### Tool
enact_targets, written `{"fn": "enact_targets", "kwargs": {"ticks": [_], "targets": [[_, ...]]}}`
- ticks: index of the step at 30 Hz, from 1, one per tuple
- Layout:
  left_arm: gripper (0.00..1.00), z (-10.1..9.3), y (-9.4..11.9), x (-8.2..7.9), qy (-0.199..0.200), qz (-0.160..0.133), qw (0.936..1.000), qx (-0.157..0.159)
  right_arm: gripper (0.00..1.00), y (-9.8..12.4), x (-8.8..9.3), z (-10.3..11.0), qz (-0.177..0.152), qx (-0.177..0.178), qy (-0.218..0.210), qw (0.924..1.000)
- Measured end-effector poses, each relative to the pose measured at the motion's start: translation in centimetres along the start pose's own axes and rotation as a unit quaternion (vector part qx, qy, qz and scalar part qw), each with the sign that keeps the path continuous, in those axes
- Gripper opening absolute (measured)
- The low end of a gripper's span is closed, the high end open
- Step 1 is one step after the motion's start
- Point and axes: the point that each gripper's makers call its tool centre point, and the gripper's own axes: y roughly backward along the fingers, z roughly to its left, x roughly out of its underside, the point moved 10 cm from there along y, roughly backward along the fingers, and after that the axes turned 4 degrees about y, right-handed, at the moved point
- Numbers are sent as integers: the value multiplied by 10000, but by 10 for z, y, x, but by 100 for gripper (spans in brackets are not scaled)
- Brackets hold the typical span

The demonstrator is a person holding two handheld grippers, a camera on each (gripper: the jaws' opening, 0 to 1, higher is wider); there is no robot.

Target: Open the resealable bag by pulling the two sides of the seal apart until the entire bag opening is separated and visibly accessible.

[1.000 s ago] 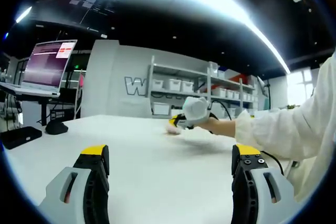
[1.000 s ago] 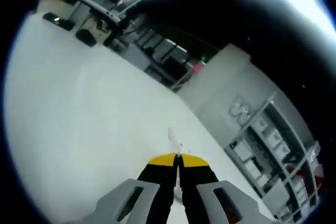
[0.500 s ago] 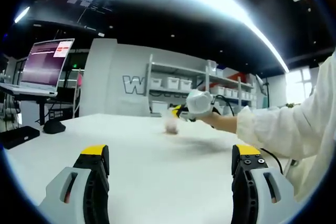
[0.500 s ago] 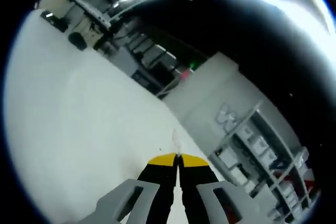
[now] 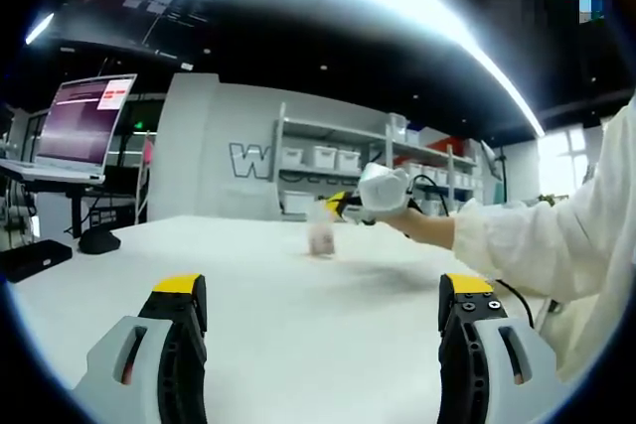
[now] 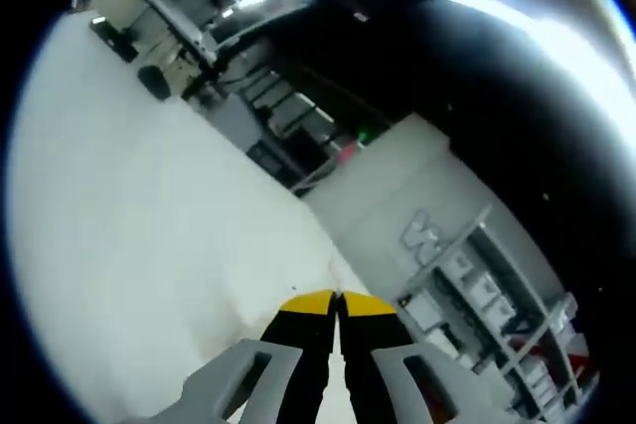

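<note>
A small clear resealable bag (image 5: 320,233) hangs just above the white table (image 5: 298,335) in the left gripper view. It is pinched at its top by my right gripper (image 5: 339,207), which a white-gloved hand (image 5: 384,189) holds. My left gripper (image 5: 323,290) stands low over the table's near part, jaws wide open with nothing between them, well short of the bag. In the right gripper view the yellow-tipped jaws of the right gripper (image 6: 336,303) are pressed together. The bag there is edge-on and barely visible.
A laptop (image 5: 89,121) on a stand sits at the far left, with a dark mouse (image 5: 99,240) and a flat black item (image 5: 35,257) below it. Shelves with white bins (image 5: 348,161) line the back wall. A white sleeve (image 5: 566,235) crosses from the right.
The right gripper has lifted the bag off the table and carried it slightly up and to the right. The left gripper has stayed put, open.
</note>
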Motion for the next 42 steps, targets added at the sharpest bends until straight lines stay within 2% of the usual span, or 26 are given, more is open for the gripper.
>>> {"fn": "enact_targets", "kwargs": {"ticks": [42], "targets": [[96, -5, 5, -4, -22, -71, 10000, 43, 0, 43, -26, -10, -460, 14, 131, 9989]]}}
